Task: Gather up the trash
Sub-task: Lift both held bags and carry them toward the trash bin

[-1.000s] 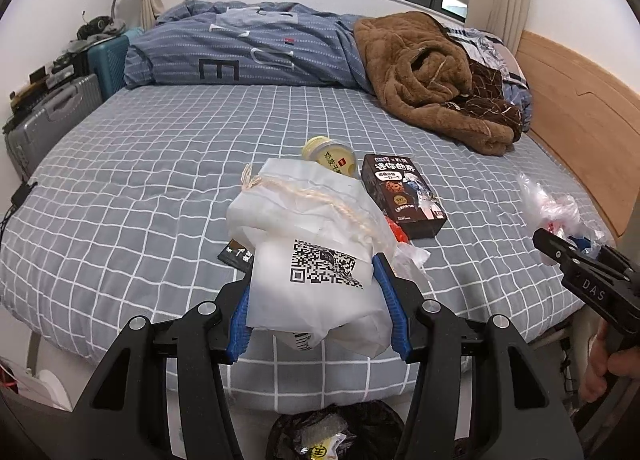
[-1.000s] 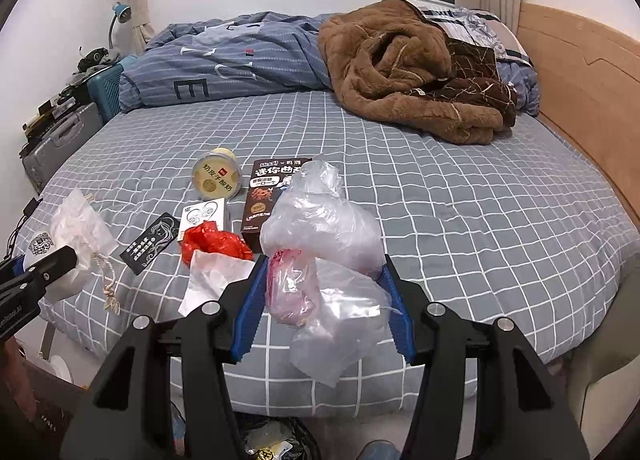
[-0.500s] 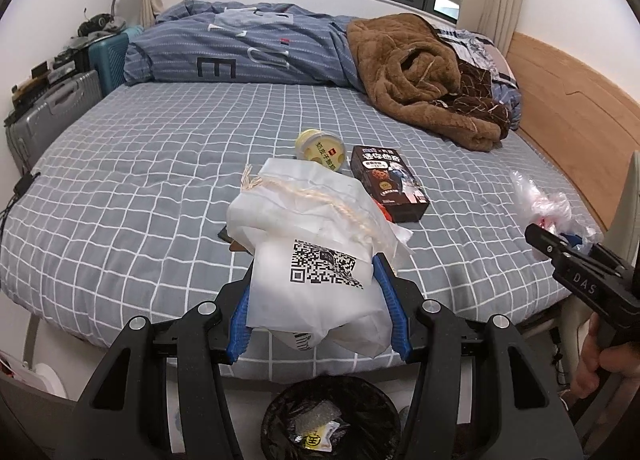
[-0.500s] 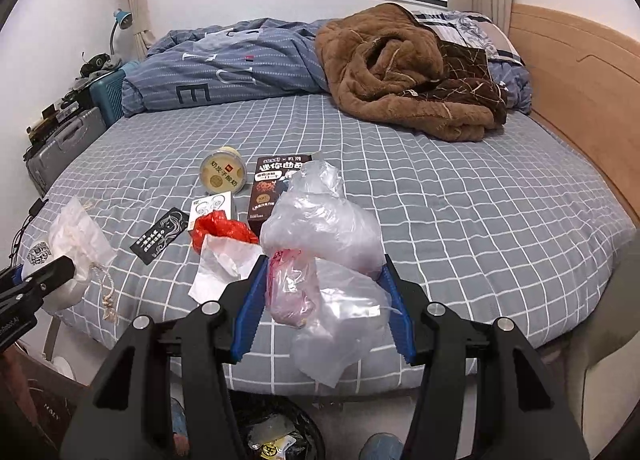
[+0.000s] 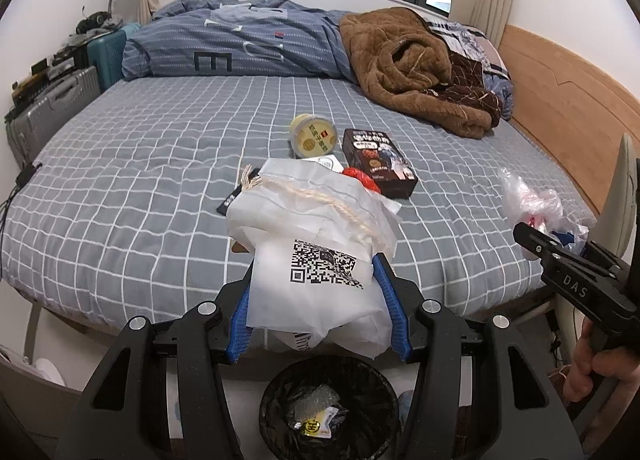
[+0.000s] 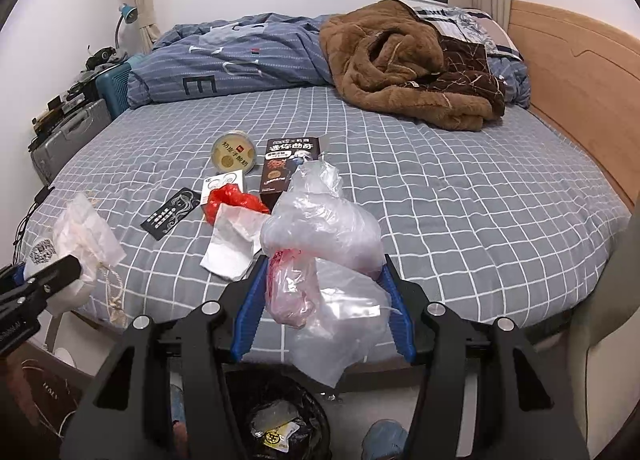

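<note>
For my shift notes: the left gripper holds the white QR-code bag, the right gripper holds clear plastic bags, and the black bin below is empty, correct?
Not quite: the black bin already holds wrappers, as the left wrist view shows. The left gripper does hold the white QR-code bag; the right gripper holds clear plastic bags.

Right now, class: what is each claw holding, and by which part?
The left claw grips the white drawstring bag around its lower body, near the QR code. The right claw grips the clear plastic bag around its crumpled middle.

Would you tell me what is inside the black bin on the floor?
The black bin holds a yellow-printed wrapper and crumpled clear plastic. Anything deeper is hidden by the dark liner and by the white bag above it.
</note>
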